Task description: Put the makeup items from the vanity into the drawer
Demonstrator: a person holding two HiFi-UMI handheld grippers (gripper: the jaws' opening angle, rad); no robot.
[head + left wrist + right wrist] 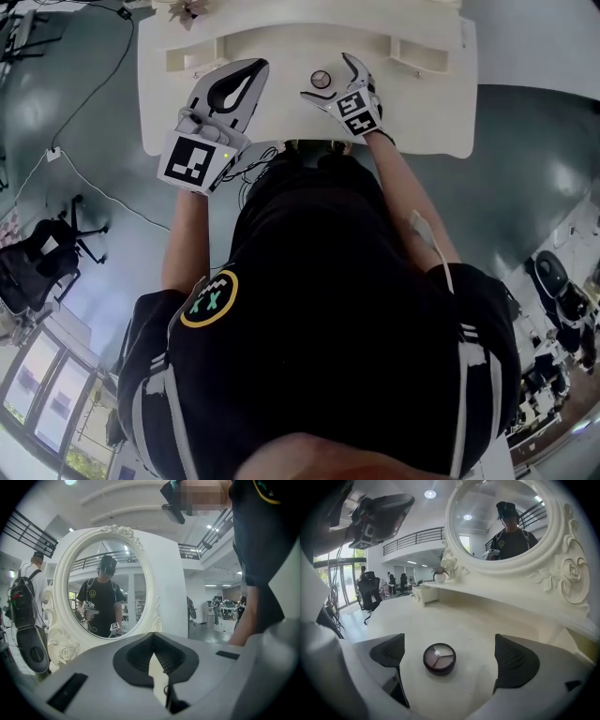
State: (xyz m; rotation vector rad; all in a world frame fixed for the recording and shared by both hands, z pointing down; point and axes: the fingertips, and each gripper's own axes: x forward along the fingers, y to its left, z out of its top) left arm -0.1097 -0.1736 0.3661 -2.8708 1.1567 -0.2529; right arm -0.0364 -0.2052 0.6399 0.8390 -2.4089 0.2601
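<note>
Pickup step: right gripper [451, 654] gaping round eyeshadow compact [438, 659]; next up, squeeze. Left gripper [154, 660] clenched empty, 9 o'clock of it.

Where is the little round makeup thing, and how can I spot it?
Find the white vanity with the oval mirror. On its top, between the right gripper's open jaws, lies a small round compact. It is dark-rimmed with three pinkish-brown wedges inside, the only dark thing on that white top.

Glossy grey floor [525, 141] holds a black office chair [37, 262] beside bright windows [37, 389]; round ceiling lights [430, 494] glow overhead.
</note>
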